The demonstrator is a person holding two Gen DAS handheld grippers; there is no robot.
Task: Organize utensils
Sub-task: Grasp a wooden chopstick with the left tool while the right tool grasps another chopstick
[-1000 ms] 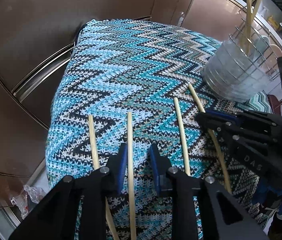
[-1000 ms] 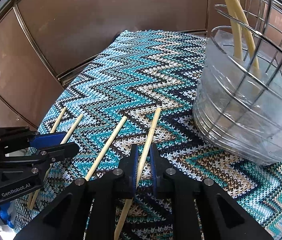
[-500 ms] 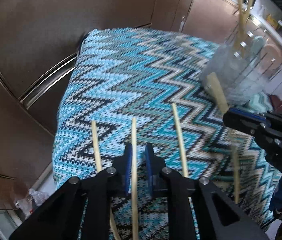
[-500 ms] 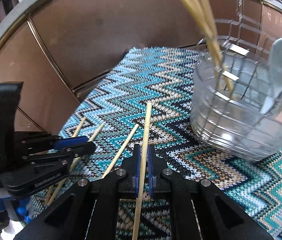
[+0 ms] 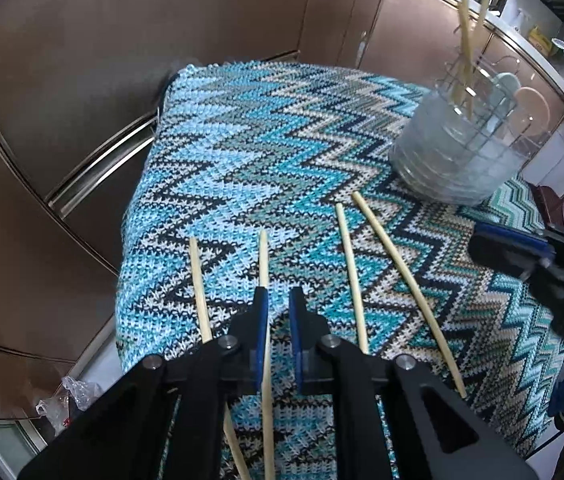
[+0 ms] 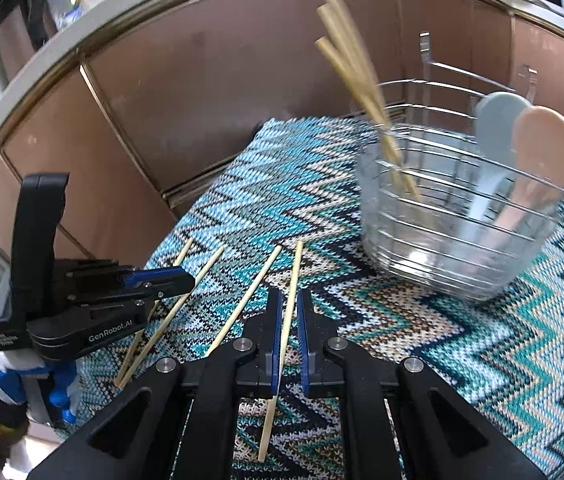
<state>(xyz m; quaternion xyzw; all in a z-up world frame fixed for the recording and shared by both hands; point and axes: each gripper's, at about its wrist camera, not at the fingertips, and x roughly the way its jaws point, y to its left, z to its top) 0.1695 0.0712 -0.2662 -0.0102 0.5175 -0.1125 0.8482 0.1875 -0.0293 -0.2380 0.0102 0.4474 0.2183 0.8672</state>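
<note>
Four bamboo chopsticks lie side by side on a blue zigzag knit cloth. My left gripper straddles the second chopstick: it rests against the left pad, and a gap shows beside the right pad. The left gripper also shows in the right wrist view. My right gripper hovers above the rightmost chopstick; its jaws are opening and neither pad touches the stick. A wire holder with a clear cup holds blurred chopsticks and two spoons.
Brown cabinet fronts close in behind and to the left of the cloth, whose left edge drops to the floor. A plastic bag lies down there. A gloved hand holds the left gripper. A counter runs at the back right.
The right gripper lifted the rightmost chopstick, then let it go; it lies on the cloth again. The left jaws narrowed around the second chopstick. The chopsticks in the holder are swaying.
</note>
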